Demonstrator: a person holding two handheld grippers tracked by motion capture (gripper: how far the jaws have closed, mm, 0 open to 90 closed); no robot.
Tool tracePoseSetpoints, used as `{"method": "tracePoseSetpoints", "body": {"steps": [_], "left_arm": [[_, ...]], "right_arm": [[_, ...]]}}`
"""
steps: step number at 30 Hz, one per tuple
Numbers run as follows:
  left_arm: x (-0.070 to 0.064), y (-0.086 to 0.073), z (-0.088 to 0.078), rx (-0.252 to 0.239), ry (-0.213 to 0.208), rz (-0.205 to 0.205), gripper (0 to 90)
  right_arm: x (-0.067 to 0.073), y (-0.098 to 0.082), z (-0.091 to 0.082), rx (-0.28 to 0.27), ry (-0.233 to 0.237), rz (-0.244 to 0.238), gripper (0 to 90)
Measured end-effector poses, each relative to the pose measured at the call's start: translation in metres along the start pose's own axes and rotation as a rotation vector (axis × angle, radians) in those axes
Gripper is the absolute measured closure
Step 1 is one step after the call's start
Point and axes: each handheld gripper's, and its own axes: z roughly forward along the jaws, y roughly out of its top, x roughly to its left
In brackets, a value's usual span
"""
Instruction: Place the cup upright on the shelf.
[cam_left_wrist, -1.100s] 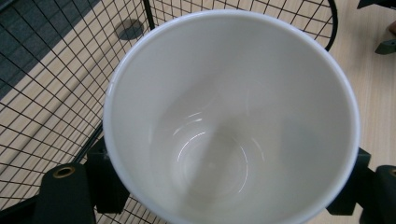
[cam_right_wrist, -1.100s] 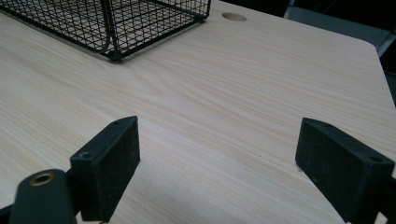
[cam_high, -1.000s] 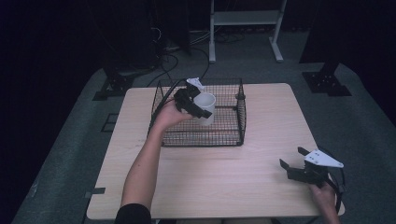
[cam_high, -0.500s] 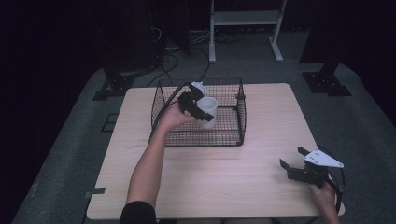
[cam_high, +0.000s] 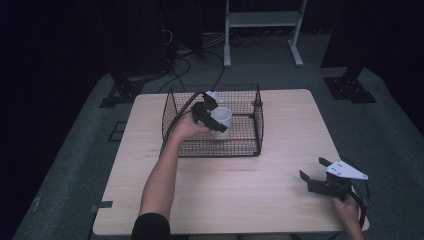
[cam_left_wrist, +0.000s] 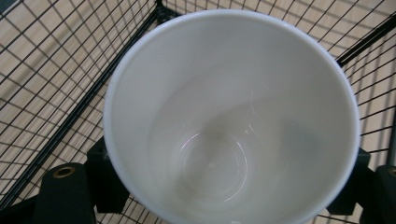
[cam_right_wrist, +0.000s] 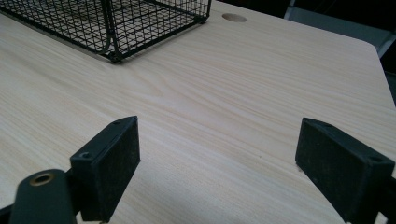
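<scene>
The left gripper is clamped on a white cup, one jaw on each side of its wall, and holds it inside the black wire basket that stands on the far half of the wooden table. In the left gripper view the cup is seen from above, mouth open toward the camera (its inside is empty and glossy), with the basket's mesh around and below it and the table's wood showing through the wires. From the high view the cup sits in the middle of the basket, slightly toward its left side; whether its base touches the basket floor I cannot tell.

The right gripper is held by the person's right hand over the near right corner of the table, well apart from the basket. Its jaws stand wide apart with nothing between them; in the right gripper view bare wood lies between the two black pads, and a corner of the basket shows at the upper left.
</scene>
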Motion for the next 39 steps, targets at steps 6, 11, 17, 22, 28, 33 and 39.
{"method": "tracePoseSetpoints", "body": {"steps": [6, 11, 17, 22, 28, 33, 39], "left_arm": [[0.004, -0.005, 0.005, 0.022, 0.007, -0.008, 21.0], [0.006, -0.007, 0.009, 0.025, 0.010, -0.015, 20.9], [0.007, -0.010, 0.015, 0.049, 0.008, -0.013, 20.9], [0.009, -0.011, 0.015, 0.047, 0.003, -0.011, 20.9], [0.008, -0.014, 0.013, 0.052, 0.004, -0.016, 20.7], [0.008, -0.015, 0.012, 0.063, 0.003, -0.027, 20.7], [0.007, -0.015, 0.011, 0.063, 0.003, -0.018, 19.6]], "right_arm": [[0.000, 0.000, 0.000, 0.001, -0.001, 0.000, 13.1], [0.000, 0.000, 0.000, 0.000, 0.000, 0.000, 13.1], [0.000, 0.000, 0.000, 0.000, -0.001, 0.001, 13.1], [0.000, 0.000, 0.000, 0.000, -0.001, 0.000, 13.1], [0.000, 0.000, 0.000, 0.000, -0.001, 0.000, 13.1], [0.000, 0.000, 0.000, 0.000, -0.001, -0.005, 13.1], [0.000, 0.000, 0.000, 0.000, -0.002, -0.002, 13.1]]}}
